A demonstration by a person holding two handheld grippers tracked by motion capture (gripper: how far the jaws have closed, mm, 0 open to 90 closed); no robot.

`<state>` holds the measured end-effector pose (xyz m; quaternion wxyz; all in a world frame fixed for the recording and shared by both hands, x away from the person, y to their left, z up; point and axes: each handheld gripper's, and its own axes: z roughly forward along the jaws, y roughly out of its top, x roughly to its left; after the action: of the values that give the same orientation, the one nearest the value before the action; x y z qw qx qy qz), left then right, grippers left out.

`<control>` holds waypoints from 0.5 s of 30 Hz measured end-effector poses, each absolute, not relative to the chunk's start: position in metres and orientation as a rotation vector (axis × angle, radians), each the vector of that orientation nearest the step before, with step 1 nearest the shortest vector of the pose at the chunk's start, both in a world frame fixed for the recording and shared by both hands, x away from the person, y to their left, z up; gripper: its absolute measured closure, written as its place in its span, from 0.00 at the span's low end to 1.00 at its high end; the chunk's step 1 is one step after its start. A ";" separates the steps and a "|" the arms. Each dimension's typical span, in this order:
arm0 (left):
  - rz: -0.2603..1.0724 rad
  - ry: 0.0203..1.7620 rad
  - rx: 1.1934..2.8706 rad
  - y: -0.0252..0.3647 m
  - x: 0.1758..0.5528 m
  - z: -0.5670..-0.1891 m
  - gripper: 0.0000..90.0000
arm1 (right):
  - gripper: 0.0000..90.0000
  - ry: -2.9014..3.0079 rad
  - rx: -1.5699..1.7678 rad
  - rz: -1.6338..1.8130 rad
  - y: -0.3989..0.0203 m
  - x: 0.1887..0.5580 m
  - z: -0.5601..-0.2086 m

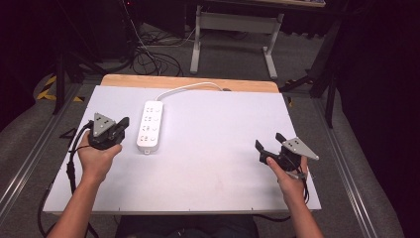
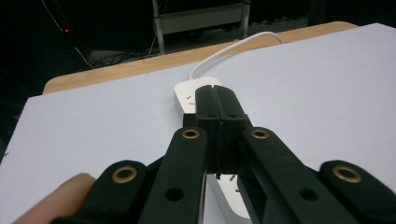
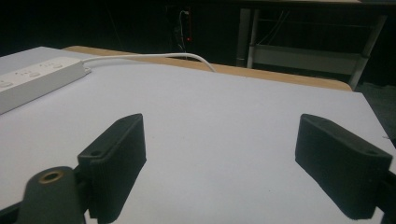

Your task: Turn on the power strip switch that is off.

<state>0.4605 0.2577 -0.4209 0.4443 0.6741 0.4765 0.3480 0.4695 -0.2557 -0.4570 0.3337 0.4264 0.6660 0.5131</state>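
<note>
Here, power strip (image 1: 150,126) beside left tongs (image 1: 122,124).

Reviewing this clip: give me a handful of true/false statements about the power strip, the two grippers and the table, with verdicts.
1. The left gripper is shut, with nothing between its pads. True.
2. The right gripper is clamped on the power strip. False: its jaws stand open and apart from the strip, over bare table.
3. The power strip's cable runs toward the table's far edge. True.
4. The power strip lies nearer the right gripper than the left. False: in the high view it lies just beside the left gripper.
5. A plug sits in one of the strip's sockets. False: the sockets look vacant.
</note>
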 end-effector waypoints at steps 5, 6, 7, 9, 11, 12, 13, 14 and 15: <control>0.836 1.155 1.719 0.250 0.466 -0.423 1.00 | 0.19 1.738 1.111 1.336 -0.256 0.471 -0.457; 0.836 1.155 1.719 0.250 0.466 -0.423 1.00 | 0.19 1.738 1.109 1.334 -0.255 0.471 -0.457; 0.838 1.150 1.732 0.247 0.468 -0.423 1.00 | 0.19 1.737 1.109 1.335 -0.256 0.470 -0.457; 0.834 1.146 1.737 0.246 0.469 -0.424 1.00 | 0.19 1.737 1.114 1.336 -0.256 0.470 -0.457; 0.842 1.141 1.744 0.243 0.471 -0.424 1.00 | 0.19 1.738 1.117 1.334 -0.256 0.470 -0.457; 0.836 1.141 1.747 0.243 0.471 -0.424 1.00 | 0.19 1.738 1.120 1.335 -0.256 0.470 -0.457; 0.834 1.143 1.750 0.242 0.473 -0.425 1.00 | 0.19 1.738 1.121 1.335 -0.256 0.470 -0.457; 0.833 1.142 1.754 0.241 0.475 -0.425 1.00 | 0.19 1.737 1.122 1.335 -0.256 0.470 -0.457; 0.825 1.143 1.755 0.241 0.476 -0.426 1.00 | 0.19 1.737 1.124 1.334 -0.257 0.470 -0.457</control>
<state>0.4755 0.2406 -0.4256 0.4304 0.7037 0.4584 0.3309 0.4701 -0.2565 -0.4569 0.3334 0.4303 0.6653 0.5109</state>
